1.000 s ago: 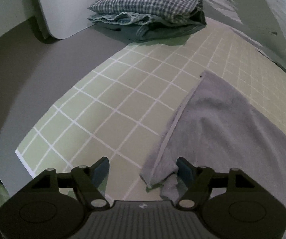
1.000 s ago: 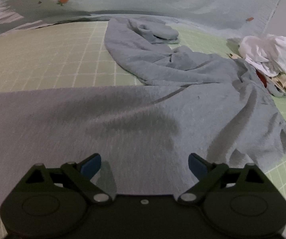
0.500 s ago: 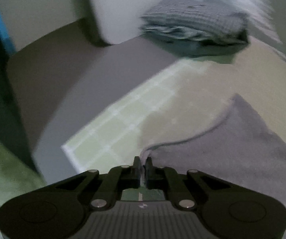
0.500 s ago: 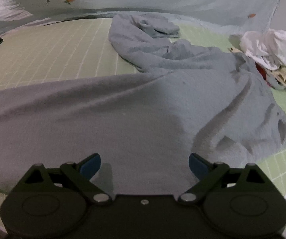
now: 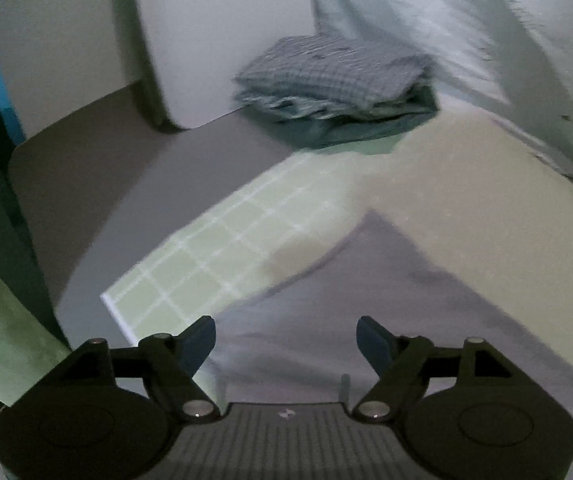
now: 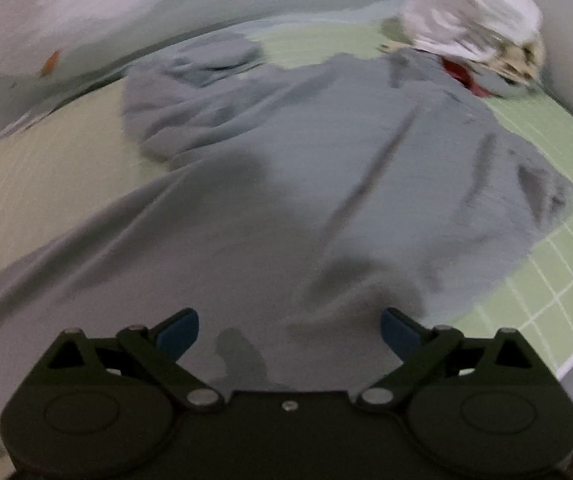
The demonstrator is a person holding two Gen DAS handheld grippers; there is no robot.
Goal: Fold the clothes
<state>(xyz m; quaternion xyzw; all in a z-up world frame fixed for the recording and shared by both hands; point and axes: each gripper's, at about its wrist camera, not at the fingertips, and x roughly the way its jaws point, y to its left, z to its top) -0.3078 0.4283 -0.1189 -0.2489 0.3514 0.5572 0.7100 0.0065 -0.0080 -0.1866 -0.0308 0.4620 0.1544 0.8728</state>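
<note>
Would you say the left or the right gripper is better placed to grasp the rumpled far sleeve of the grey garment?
Probably right: the right gripper faces the grey garment's sleeve; the left gripper, jaws opening, faces the hem.

The left gripper (image 5: pixel 285 340) is hovering over the grey garment (image 5: pixel 386 320), its jaws opening with nothing pinched between them. The garment is lying on the green grid mat (image 5: pixel 222 256). Beyond the mat, a folded stack of clothes (image 5: pixel 334 92) is sitting.
</note>
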